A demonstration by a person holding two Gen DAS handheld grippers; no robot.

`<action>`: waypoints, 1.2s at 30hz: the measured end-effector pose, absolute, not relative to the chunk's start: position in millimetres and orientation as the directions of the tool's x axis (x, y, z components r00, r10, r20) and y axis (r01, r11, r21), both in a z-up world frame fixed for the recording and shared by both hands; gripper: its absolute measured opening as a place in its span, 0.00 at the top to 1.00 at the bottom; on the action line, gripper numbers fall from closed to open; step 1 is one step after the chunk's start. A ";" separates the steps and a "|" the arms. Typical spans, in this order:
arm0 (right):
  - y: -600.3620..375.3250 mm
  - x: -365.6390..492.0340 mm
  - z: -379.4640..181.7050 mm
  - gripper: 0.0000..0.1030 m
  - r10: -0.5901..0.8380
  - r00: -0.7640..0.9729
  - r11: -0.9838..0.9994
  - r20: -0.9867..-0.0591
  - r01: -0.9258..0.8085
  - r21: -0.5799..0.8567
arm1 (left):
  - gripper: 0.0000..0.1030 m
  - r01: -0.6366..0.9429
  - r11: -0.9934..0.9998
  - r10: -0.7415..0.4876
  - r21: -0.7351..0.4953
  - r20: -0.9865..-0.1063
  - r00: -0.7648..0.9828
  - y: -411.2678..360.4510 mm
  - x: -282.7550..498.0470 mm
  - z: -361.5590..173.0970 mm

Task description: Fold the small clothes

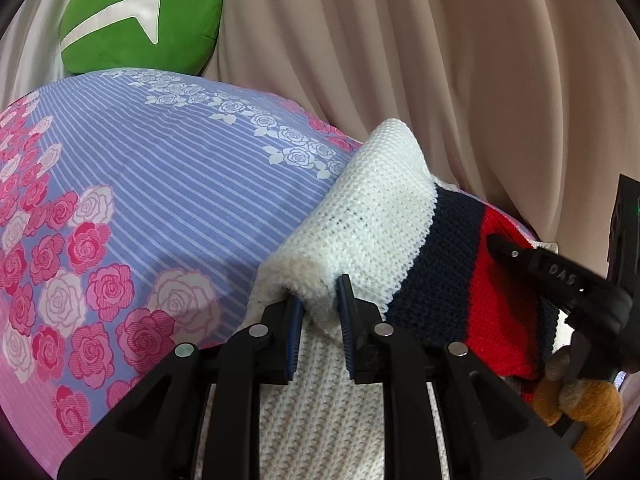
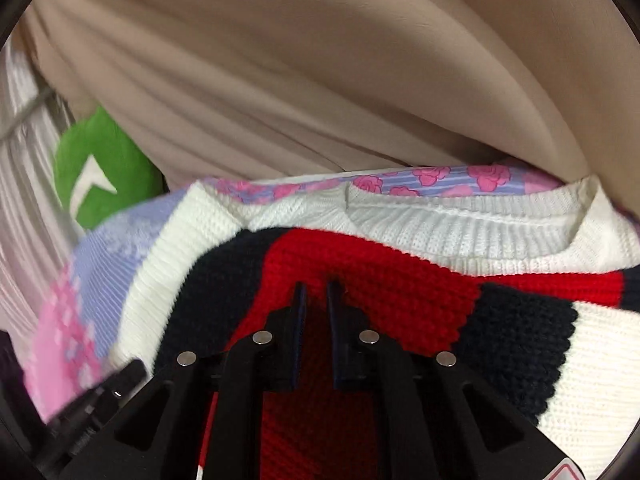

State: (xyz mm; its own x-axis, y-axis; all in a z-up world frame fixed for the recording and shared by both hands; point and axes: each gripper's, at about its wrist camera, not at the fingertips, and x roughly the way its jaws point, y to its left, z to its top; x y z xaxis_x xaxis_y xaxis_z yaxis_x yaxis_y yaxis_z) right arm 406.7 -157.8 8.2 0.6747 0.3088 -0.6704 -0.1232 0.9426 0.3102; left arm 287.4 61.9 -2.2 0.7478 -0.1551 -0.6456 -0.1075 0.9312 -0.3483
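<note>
On a floral bedsheet before beige curtains, low in the frame, the left gripper pinches the cream rolled edge of a small knit sweater. The right gripper, jaws narrowly parted, presses its red band. The sweater, striped white, navy and red, runs rightward from the left gripper, collar farthest. A green cushion sits upper left.

The sweater's lower body ran out of the left wrist view at six o'clock, behind the left gripper. At four o'clock a brown furry thing sat half hidden by the right gripper. In the right wrist view, the floral sheet was blurred at eight o'clock.
</note>
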 end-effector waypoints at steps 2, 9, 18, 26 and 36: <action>-165.4 392.0 16.1 0.93 0.335 0.693 0.928 -0.639 -0.126 0.350 | 0.83 -0.107 0.926 -0.165 -0.361 -0.644 0.747 64.7 287.8 -3.0; -227.9 342.5 2.4 0.94 0.107 0.718 0.968 -0.688 0.081 0.236 | 0.83 -0.109 0.926 -0.164 -0.362 -0.645 0.746 67.2 289.9 -3.1; -324.6 275.7 -7.5 1.00 0.056 0.724 0.938 -0.687 0.197 0.284 | 0.82 -0.106 0.922 -0.171 -0.372 -0.638 0.751 68.1 287.3 -4.8; -348.7 256.5 -7.1 1.00 0.066 0.746 0.905 -0.662 0.234 0.354 | 0.82 -0.110 0.922 -0.167 -0.371 -0.638 0.751 68.1 282.6 -5.5; -344.4 127.9 25.7 0.42 0.042 0.775 0.947 -0.630 0.169 0.271 | 0.56 -0.044 0.926 -0.218 -0.374 -0.629 0.747 82.8 221.0 2.6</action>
State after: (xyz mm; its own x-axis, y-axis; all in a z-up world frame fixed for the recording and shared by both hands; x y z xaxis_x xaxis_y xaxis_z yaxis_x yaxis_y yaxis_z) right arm 127.9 -344.4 25.7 0.7755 0.0419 -0.6300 0.1693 0.9475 0.2714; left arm 221.0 82.8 2.6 0.7467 -0.2179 -0.6285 -0.0444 0.9264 -0.3739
